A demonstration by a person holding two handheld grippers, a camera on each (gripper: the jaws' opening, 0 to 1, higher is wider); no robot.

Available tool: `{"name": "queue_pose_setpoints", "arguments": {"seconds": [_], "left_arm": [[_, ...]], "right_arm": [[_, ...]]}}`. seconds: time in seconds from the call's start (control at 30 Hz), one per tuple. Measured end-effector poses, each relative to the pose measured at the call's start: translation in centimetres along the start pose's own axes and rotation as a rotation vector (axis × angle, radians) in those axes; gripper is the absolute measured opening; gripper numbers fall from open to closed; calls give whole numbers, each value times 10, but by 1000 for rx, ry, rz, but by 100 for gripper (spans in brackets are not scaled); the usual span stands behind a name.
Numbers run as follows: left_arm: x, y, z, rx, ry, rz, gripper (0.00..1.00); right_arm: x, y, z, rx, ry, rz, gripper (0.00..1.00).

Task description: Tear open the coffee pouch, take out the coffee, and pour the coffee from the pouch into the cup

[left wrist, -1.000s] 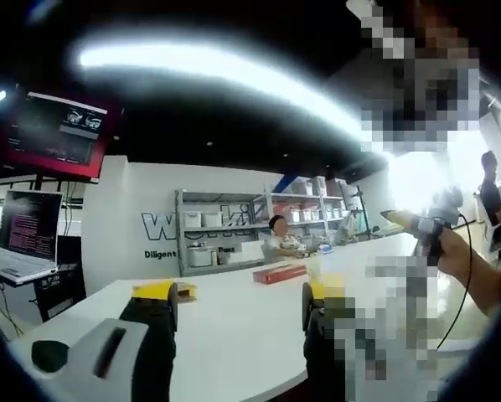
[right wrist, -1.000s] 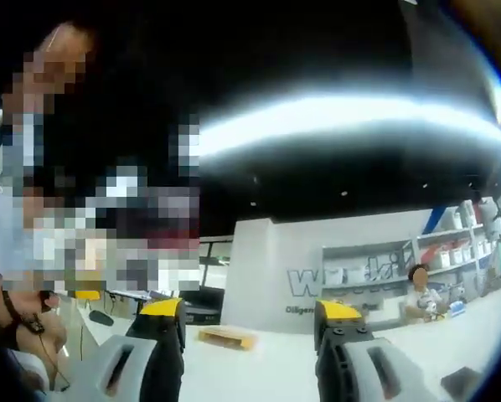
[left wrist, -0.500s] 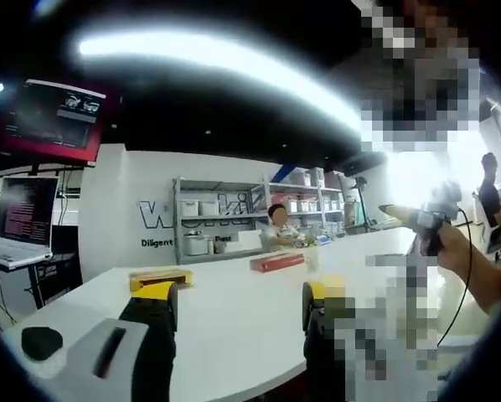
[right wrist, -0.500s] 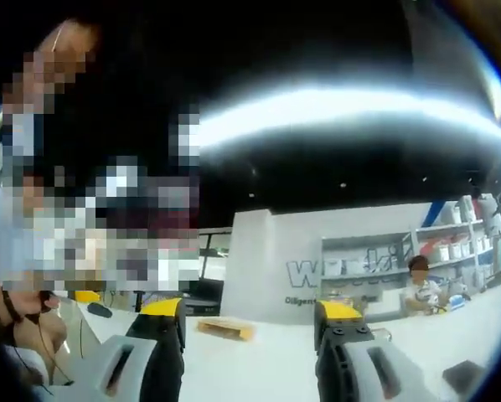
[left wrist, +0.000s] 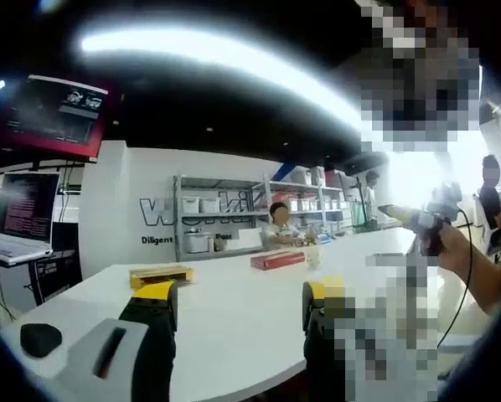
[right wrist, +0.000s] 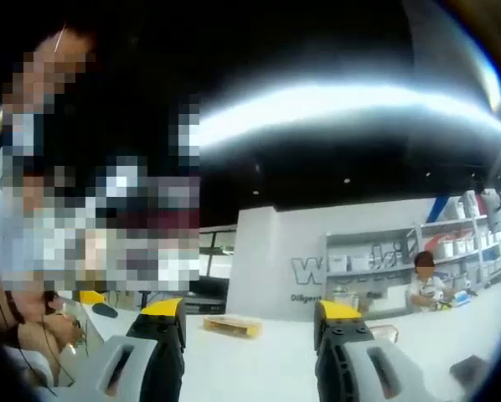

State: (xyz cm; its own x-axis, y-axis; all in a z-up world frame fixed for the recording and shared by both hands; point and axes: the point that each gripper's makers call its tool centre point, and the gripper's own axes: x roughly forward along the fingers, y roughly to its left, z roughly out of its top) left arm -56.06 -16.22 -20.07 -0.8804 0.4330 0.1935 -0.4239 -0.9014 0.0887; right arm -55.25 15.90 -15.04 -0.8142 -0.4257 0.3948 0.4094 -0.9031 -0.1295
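Note:
My left gripper (left wrist: 238, 295) is open, its yellow-tipped jaws held over the near part of a white table (left wrist: 234, 318) with nothing between them. My right gripper (right wrist: 250, 311) is open too and empty, raised above the same table (right wrist: 259, 360). A small pale object (left wrist: 313, 255) stands beside a red box (left wrist: 277, 260) far across the table; it is too small to identify. I can make out no pouch. A person's hand (left wrist: 460, 251) at the right of the left gripper view holds a dark device with a cable.
A tan box (left wrist: 160, 275) (right wrist: 230, 325) lies mid-table, and a black mouse (left wrist: 41, 337) sits near the left edge. A laptop (left wrist: 20, 218) and a monitor (left wrist: 58, 117) are at the left. A seated person (left wrist: 277, 228) and shelves (left wrist: 225, 222) lie beyond. A hand (right wrist: 41, 331) shows at the left.
Both views have shifted slightly with the hands. Both grippers stay open and empty. Nothing on the table has moved.

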Motion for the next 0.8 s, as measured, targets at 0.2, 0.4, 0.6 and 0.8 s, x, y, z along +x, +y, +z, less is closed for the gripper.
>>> {"name": "queue_pose_setpoints", "arguments": {"seconds": [0.2,0.4,0.6,0.8], "left_arm": [[3,3,-11,-17,13,1,62],[5,3,-16,-30,22,-1,62],[9,3,-22,-41,32,-6,62],[14,2,-27,-54,42,-9,62]], "right_arm": [[2,7,1,-4,2,18,62],[3,7,-4,0,18,23,61],[4,1,-6,3,18,12,60],[3,-1,-9,11,22,12,59]]}}
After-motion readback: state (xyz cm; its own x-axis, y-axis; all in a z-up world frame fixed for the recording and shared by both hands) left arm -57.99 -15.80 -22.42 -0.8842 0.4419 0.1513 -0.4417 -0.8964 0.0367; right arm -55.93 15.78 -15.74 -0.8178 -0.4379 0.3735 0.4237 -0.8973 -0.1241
